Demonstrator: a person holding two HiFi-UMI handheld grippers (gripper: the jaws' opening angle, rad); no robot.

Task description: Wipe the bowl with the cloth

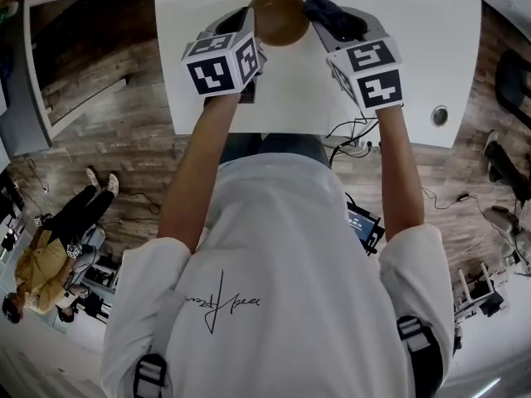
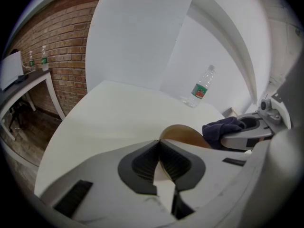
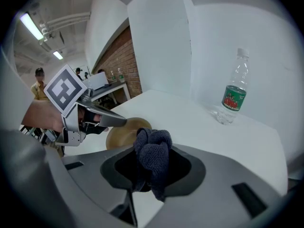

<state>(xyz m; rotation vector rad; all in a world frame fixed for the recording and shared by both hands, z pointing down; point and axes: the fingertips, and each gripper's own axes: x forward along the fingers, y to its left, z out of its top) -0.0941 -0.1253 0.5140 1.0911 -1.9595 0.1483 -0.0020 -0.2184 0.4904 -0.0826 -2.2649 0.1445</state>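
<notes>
Bowl (image 1: 278,16), glossy brown, rim tight in left hand-held gripper (image 2: 159,144); dark bunched cloth (image 3: 154,146) tight in right hand-held gripper (image 3: 153,159).

Left gripper view: the pads of the left gripper (image 2: 159,145) close on the rim of the bowl (image 2: 183,136) and hide its lower half. Only the front of the right gripper (image 2: 247,136) shows; the rest lies behind the near housing.

Right gripper view: the cloth (image 3: 154,141) fills the jaw gap and conceals the pad faces. Cloth and jaw body cover the near side of the bowl. The label print on the bottle (image 3: 233,91) is too small to read.

Head view: the frame's top edge cuts off the far side of the table (image 1: 415,48). The marker cubes hide both sets of jaws. The left gripper covers the bowl's left rim, and the cloth covers its right rim.
</notes>
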